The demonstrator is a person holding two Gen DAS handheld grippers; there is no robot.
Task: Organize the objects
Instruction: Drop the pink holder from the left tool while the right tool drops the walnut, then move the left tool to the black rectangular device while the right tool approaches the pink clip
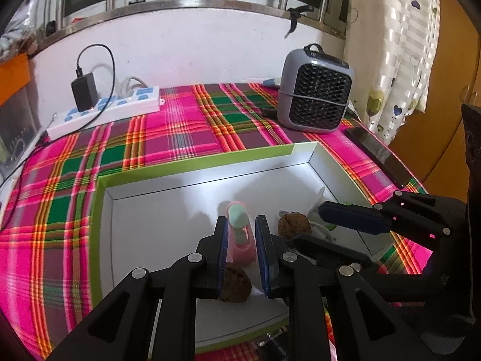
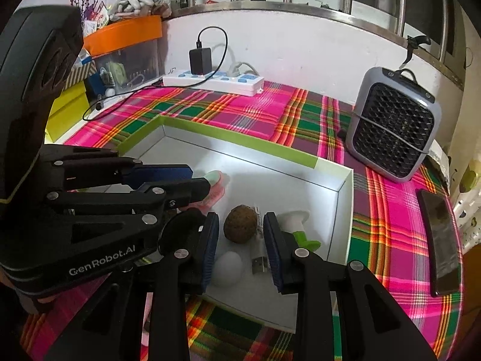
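Left gripper (image 1: pixel 240 240) angled down into white box (image 1: pixel 192 177), jaws apart astride pink toy (image 1: pixel 239 240). Right gripper (image 2: pixel 240 240) likewise, spread around brown ball (image 2: pixel 240 224). Marked "GenRobot.AI".

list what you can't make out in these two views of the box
- Second brown ball, left wrist view: partly hidden by the left gripper.
- Pink toy, right wrist view: mostly covered by the left gripper's fingers.
- Phone: screen dark, nothing readable.
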